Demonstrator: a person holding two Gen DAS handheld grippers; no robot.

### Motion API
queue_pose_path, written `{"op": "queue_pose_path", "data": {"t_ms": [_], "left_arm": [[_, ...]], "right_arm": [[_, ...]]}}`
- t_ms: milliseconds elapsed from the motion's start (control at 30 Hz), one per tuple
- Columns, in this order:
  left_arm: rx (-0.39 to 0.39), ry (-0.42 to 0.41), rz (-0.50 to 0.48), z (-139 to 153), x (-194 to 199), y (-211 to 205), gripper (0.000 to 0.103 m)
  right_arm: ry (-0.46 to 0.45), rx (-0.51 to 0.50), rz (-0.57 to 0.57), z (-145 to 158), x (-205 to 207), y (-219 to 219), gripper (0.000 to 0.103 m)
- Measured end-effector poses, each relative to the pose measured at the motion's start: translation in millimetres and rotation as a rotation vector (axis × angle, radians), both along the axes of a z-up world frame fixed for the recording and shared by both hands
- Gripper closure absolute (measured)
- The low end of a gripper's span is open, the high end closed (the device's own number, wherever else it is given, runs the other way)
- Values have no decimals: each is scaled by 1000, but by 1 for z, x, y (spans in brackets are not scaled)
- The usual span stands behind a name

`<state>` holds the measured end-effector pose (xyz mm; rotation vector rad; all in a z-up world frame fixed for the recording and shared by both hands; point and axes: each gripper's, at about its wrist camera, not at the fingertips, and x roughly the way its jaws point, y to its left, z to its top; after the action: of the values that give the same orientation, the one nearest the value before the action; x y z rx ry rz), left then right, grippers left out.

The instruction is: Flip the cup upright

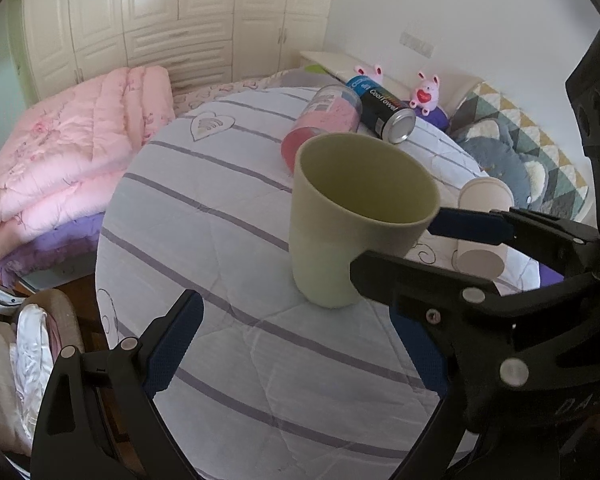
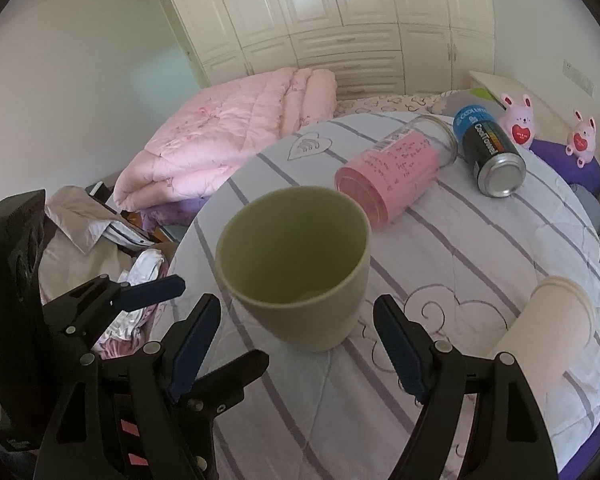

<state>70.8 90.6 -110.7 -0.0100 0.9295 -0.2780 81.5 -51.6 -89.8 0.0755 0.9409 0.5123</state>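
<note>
The green cup stands upright on the striped quilt, untouched. The right claw flanks it, spread; the left claw is spread too, its far finger partly hidden.

Pale green cup stands upright, mouth up, empty.

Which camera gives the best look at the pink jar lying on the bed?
The right wrist view: the pink jar lies in full there, its whole side and both ends visible. In the left wrist view the green cup stands in front and hides the jar's near end.
</note>
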Motion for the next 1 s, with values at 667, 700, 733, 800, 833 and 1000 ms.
{"op": "queue_pose_path", "data": {"t_ms": [667, 700, 733, 800, 833, 1000], "left_arm": [[11, -378, 60, 84, -73, -23, 3], [4, -397, 62, 88, -78, -25, 2], [0, -420, 62, 92, -82, -27, 1], [-2, -452, 73, 97, -89, -30, 0], [-3, -465, 78, 100, -91, -31, 0], [-28, -430, 81, 97, -94, -37, 0]], "right_arm": [[-386, -85, -259, 91, -72, -59, 21], [-414, -87, -270, 96, -77, -62, 21], [-430, -90, -275, 99, -80, -64, 21], [-469, -104, -296, 104, -89, -66, 21], [-489, -108, -308, 106, -93, -68, 21], [-516, -124, -354, 105, -104, -80, 21]]}}
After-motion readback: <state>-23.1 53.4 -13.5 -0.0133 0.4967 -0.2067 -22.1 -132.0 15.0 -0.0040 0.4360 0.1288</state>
